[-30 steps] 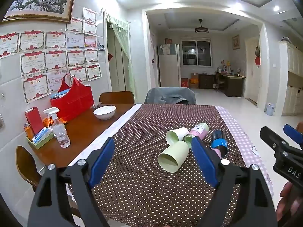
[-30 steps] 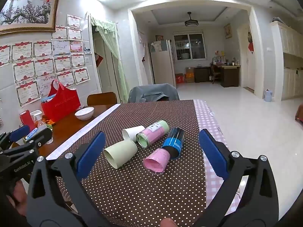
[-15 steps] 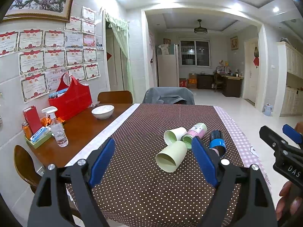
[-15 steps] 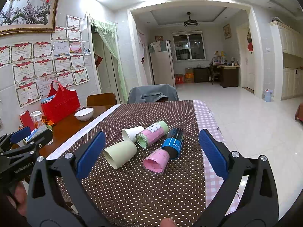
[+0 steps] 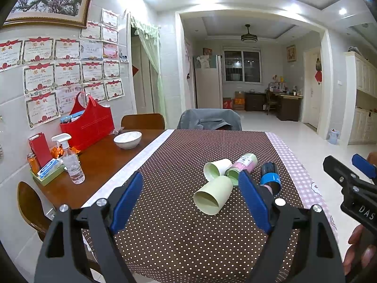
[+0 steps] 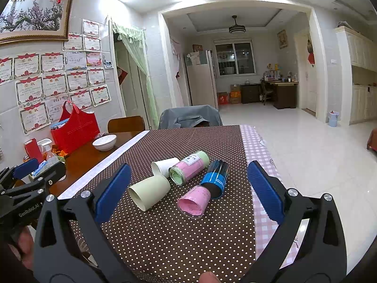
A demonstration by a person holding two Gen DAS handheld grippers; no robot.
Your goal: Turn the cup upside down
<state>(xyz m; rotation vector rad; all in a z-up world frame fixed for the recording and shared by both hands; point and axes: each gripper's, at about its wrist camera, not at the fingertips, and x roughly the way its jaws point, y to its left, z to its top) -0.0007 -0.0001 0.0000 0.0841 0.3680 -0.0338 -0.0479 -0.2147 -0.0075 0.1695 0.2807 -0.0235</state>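
A brown polka-dot cloth (image 5: 188,235) covers most of the wooden worktop (image 5: 101,155), with a pink checked cloth (image 6: 255,146) along its right edge. On the bare wood near the wall stand a red bag (image 5: 88,125), a white bowl (image 5: 127,139) and a clear spray bottle (image 5: 71,162). A grey jacket (image 6: 189,117) drapes a chair at the far end, and framed certificates (image 5: 56,68) cover the tiled wall
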